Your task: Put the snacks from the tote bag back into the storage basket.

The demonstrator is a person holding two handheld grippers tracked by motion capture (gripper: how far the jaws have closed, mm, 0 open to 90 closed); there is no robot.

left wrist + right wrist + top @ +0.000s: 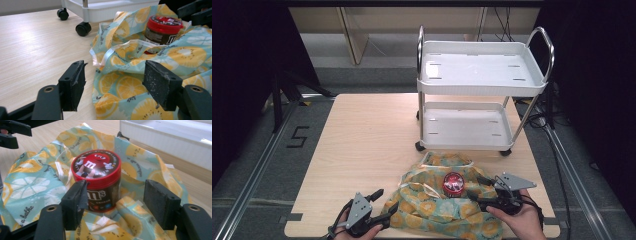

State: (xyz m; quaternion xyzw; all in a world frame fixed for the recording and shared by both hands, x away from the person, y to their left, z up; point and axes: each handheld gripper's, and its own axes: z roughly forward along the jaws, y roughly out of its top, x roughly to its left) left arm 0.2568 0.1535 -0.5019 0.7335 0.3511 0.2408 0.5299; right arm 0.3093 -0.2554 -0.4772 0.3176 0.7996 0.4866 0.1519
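1. Red-lidded candy jar [96,182] stands upright inside the lemon-print bag [437,202], just ahead of the right claw [116,200].
2. Right claw's jaws are spread wide and hold nothing; the jar sits beyond their tips, nearer one pad.
3. Left claw [117,83] is also wide open and empty, with the bag's edge lying between and ahead of its jaws.
4. Beyond both claws stands a white cart [482,75] on the wooden table [362,150].

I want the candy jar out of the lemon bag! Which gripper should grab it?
Probably the right gripper. Its open jaws point straight at the jar, which stands upright in the bag. The left gripper faces the bag's edge, with folds of cloth before the jar.
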